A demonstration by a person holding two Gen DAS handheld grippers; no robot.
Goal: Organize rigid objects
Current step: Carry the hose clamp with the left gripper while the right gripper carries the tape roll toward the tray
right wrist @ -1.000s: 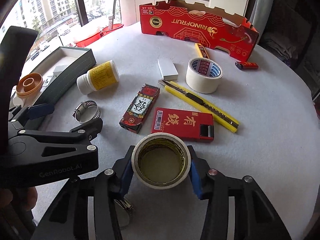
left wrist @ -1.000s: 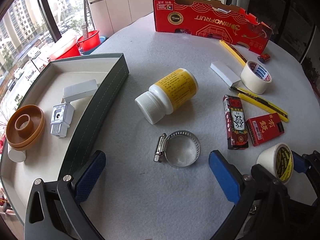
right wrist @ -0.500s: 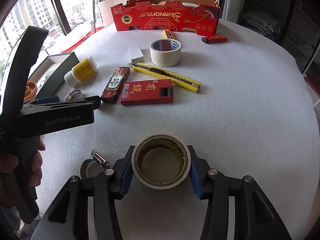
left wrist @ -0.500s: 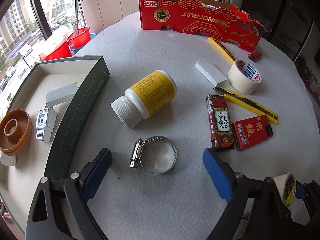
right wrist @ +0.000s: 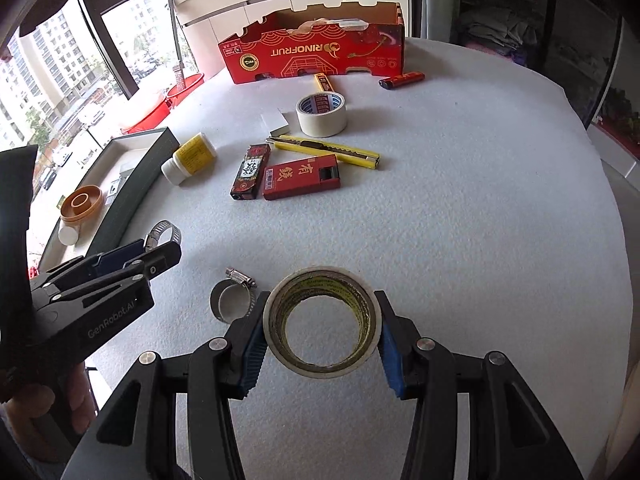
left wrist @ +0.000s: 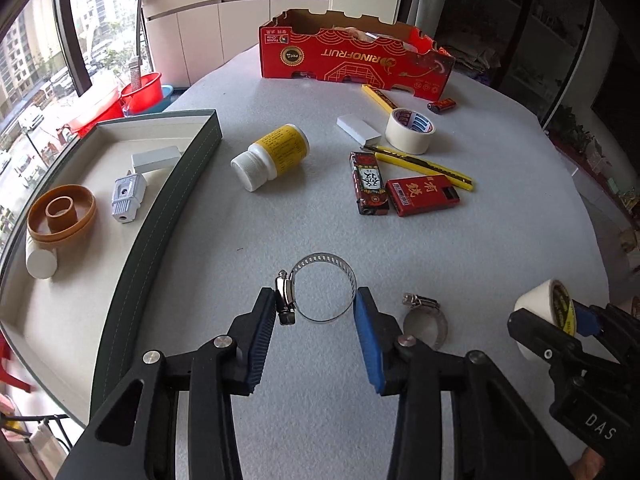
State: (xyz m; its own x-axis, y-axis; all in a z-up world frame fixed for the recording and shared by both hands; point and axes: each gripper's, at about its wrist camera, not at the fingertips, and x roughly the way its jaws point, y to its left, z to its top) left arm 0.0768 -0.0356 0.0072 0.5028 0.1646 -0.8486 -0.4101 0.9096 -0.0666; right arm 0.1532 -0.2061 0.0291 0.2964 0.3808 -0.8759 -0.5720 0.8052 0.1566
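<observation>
My left gripper point(left wrist: 320, 312) is shut on a metal hose clamp point(left wrist: 340, 264) and holds it above the table. It also shows in the right wrist view point(right wrist: 162, 232). My right gripper point(right wrist: 322, 328) is shut on a yellow-lined tape roll point(right wrist: 322, 280), which also shows in the left wrist view point(left wrist: 544, 308). A second hose clamp point(left wrist: 426, 318) lies on the table between the grippers. The green-walled tray point(left wrist: 176, 200) at the left holds an orange ring point(left wrist: 62, 216), a white plug point(left wrist: 126, 196) and a white block point(left wrist: 154, 158).
On the grey table lie a yellow-labelled pill bottle point(left wrist: 274, 156), two red boxes point(left wrist: 424, 194), a yellow utility knife point(left wrist: 424, 162), a white tape roll point(left wrist: 410, 130), a white block point(left wrist: 358, 130) and a lighter point(left wrist: 442, 105). A red carton point(left wrist: 352, 58) stands at the back.
My left gripper has closed on the hose clamp and lifted it off the table, pulling back. My right gripper keeps the tape roll and has drawn back too.
</observation>
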